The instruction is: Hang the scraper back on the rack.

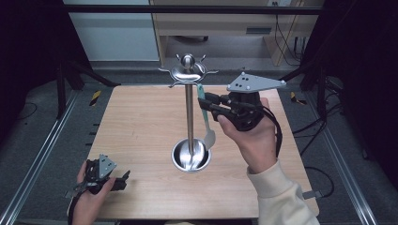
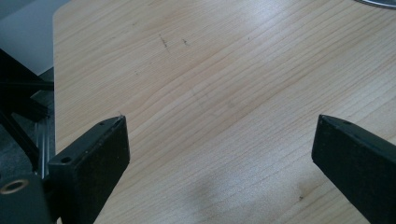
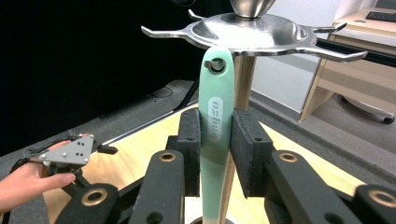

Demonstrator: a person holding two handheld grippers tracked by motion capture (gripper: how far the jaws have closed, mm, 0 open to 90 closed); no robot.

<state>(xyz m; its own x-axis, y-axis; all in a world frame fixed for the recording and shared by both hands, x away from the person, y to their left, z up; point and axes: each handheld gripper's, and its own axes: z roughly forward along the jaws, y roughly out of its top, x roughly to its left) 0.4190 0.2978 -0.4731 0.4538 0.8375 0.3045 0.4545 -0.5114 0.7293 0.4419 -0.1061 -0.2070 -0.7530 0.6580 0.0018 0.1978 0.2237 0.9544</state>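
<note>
A steel utensil stand (image 1: 189, 112) rises from a round base (image 1: 190, 157) at the middle of the wooden table (image 1: 141, 122). A spoon with a mint-green handle (image 1: 206, 124) hangs from one hook of the stand's top ring (image 3: 261, 35), its bowl down by the base. My right gripper (image 1: 205, 104) comes in from the right at mid-handle. In the right gripper view its pads (image 3: 191, 140) press both sides of the handle (image 3: 215, 93), just below the hook in the handle's hole. My left gripper (image 1: 124, 180) rests at the table's front left, jaws wide open over bare wood (image 2: 210, 70).
Metal frame rails (image 1: 42, 154) run along both sides of the table. A wooden desk (image 1: 225, 28) stands behind the far edge. The stand's other hooks (image 3: 159, 32) stick out around the ring with nothing on them.
</note>
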